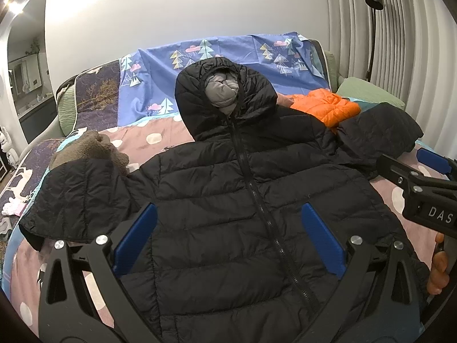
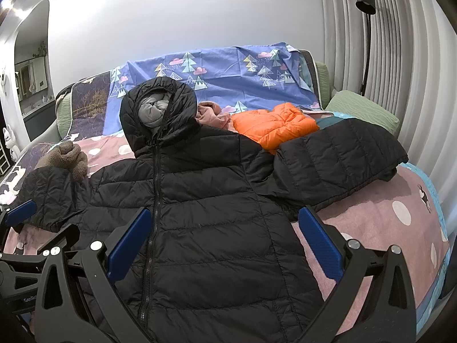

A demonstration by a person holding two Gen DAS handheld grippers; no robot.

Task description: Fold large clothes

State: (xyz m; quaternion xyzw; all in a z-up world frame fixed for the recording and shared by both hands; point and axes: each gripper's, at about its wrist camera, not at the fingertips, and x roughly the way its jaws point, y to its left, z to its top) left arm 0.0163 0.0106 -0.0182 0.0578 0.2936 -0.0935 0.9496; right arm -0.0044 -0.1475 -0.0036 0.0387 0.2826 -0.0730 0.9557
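Note:
A large black quilted hooded jacket [image 1: 222, 200] [image 2: 200, 214] lies front up and zipped on the bed, sleeves spread to both sides, hood toward the wall with grey lining showing. My left gripper [image 1: 228, 217] hovers open over the jacket's chest, nothing between its blue pads. My right gripper [image 2: 225, 223] hangs open over the jacket's right half, near the armpit of the right sleeve [image 2: 342, 154]. The right gripper also shows in the left wrist view at the right edge [image 1: 422, 183], with fingers of a hand [image 1: 438, 268] below it. The left gripper's blue fingertip [image 2: 21, 213] shows at the right wrist view's left edge.
A folded orange puffer jacket [image 1: 328, 105] [image 2: 274, 125] lies behind the right sleeve, pink clothing [image 2: 212, 114] beside it. A brown fleece item [image 1: 91, 148] [image 2: 65, 154] sits by the left sleeve. The pink dotted bedcover [image 2: 385, 228], a green pillow [image 2: 362, 108], a floor lamp [image 2: 365, 28] and curtains are at the right.

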